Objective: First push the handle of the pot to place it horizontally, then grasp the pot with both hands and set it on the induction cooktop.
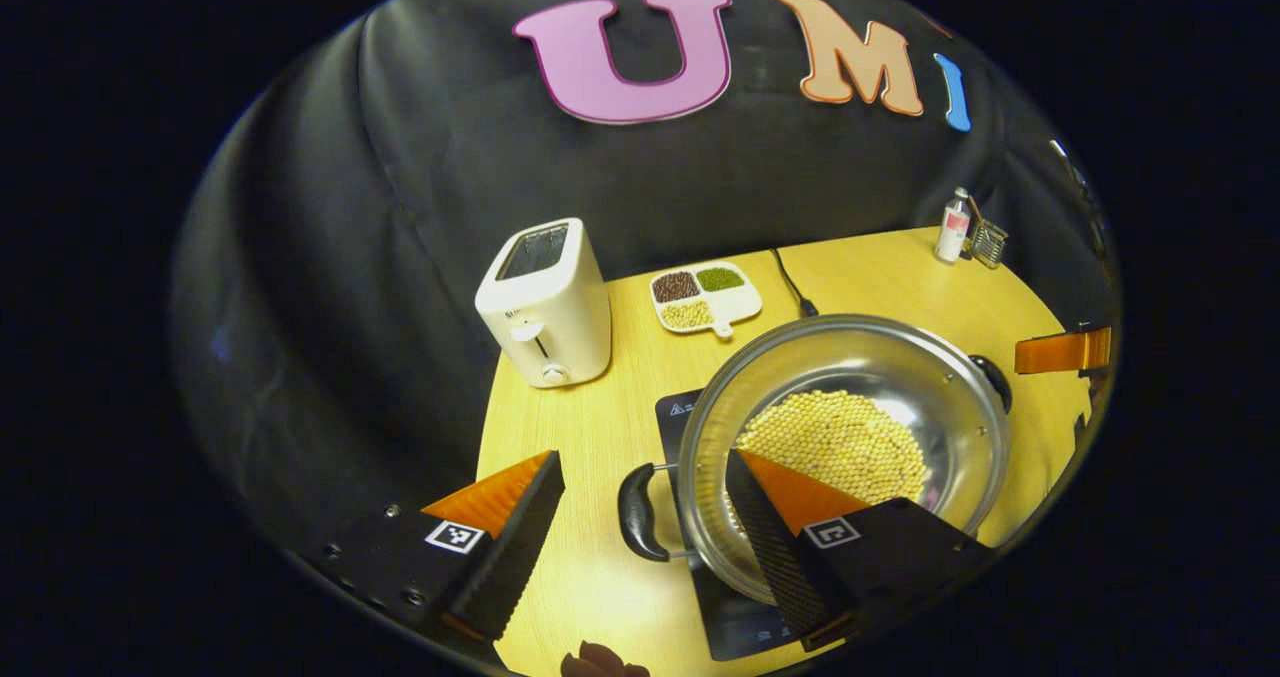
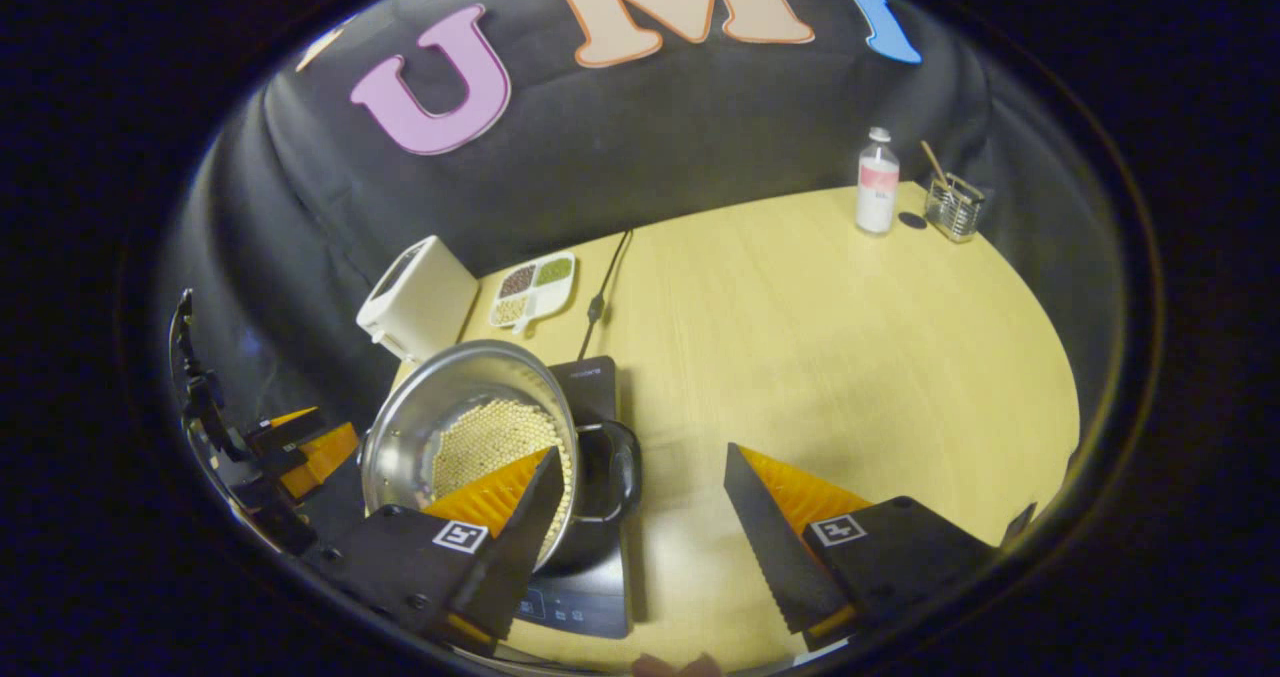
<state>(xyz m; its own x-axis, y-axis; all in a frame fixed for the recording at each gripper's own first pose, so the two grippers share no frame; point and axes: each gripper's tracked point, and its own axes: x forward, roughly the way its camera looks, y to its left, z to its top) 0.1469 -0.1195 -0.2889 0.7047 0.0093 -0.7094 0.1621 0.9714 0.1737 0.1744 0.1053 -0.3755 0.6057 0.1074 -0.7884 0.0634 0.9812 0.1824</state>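
Steel pot (image 1: 850, 437) full of yellow beans (image 1: 835, 442) sits on the cooktop (image 2: 590, 577), handles sideways. Both grippers' jaws gape wide, left gripper (image 1: 640, 517) and right gripper (image 2: 640, 512) each straddling a handle, gripping nothing.

No legible text apart from the wall's letters.

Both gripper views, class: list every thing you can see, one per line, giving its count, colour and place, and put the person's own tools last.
Table: one, light wood, under everything.
Pot: one, silver with black handles, holding pale yellow beans, on the cooktop.
Cooktop: one, black, near the table's front edge, under the pot.
Toaster: one, white, at the back beside the dish.
Divided dish: one, white, with brown, green and yellow grains, behind the pot.
Cable: one, black, running back from the cooktop.
Bottle: one, clear with a pale label, far corner.
Wire holder: one, metal, beside the bottle.
Left hand-held gripper: one, open, astride the pot's handle.
Right hand-held gripper: one, open, astride the other handle.
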